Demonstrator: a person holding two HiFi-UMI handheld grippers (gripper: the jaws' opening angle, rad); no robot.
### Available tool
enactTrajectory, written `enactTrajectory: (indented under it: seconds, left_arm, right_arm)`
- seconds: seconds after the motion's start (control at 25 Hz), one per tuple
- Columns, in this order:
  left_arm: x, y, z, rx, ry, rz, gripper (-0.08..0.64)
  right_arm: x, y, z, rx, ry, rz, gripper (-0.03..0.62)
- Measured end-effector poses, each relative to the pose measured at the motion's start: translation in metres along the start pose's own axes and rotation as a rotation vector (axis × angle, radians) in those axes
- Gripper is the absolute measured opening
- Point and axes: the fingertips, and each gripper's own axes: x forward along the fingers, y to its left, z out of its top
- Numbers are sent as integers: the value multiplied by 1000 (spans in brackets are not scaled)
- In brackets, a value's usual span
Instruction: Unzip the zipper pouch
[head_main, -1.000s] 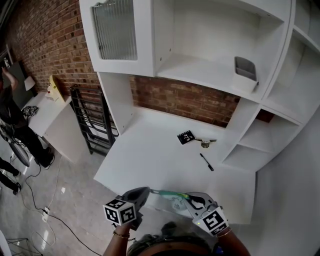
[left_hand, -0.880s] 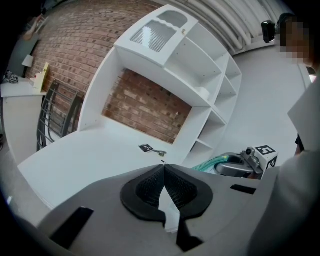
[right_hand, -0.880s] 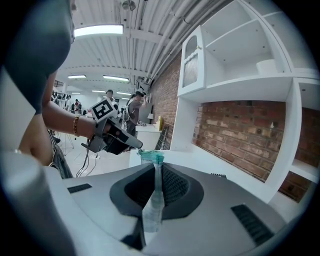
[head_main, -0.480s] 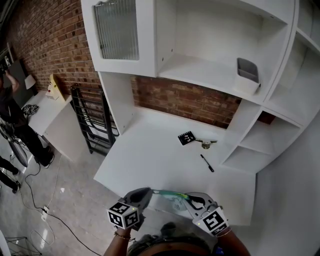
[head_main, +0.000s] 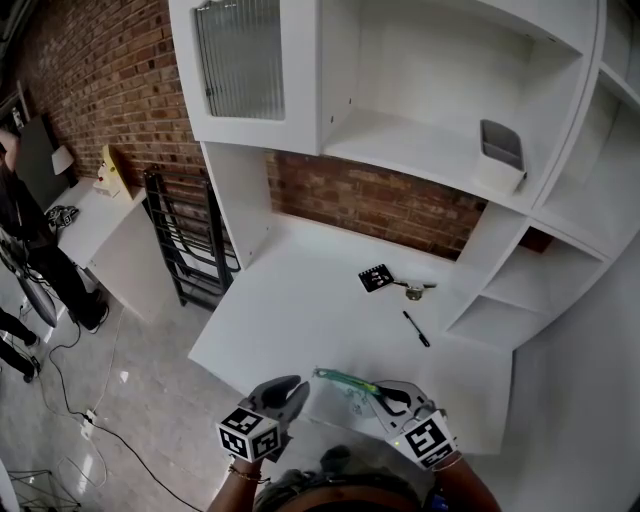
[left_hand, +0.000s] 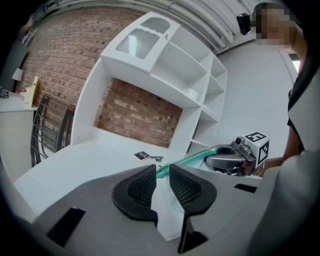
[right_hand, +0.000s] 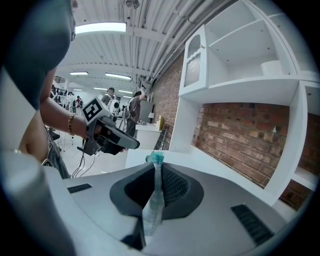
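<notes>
- Your left tongs (head_main: 293, 396) had just eased open, letting go of the left end of the zipper pouch (head_main: 345, 382).
- Your right tongs (head_main: 388, 398) stayed clenched on its right end, over the near edge of the worktop (head_main: 300, 300).
- You probably needed a fresh left grip.

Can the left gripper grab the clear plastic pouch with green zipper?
Probably yes: the left gripper has just been opening its jaws; the clear plastic pouch sits unblocked between them, the right gripper clamping its other end.
</notes>
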Motion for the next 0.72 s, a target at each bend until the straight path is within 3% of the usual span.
enactTrajectory:
  seconds: [0.4, 0.72]
  left_arm:
    - [-11, 7, 8, 18, -50, 20, 60]
    - [-27, 15, 12, -23, -82, 52, 60]
  right_arm:
    - [27, -28, 0, 5, 5, -10, 15]
    - [59, -66, 13, -37, -6, -39, 15]
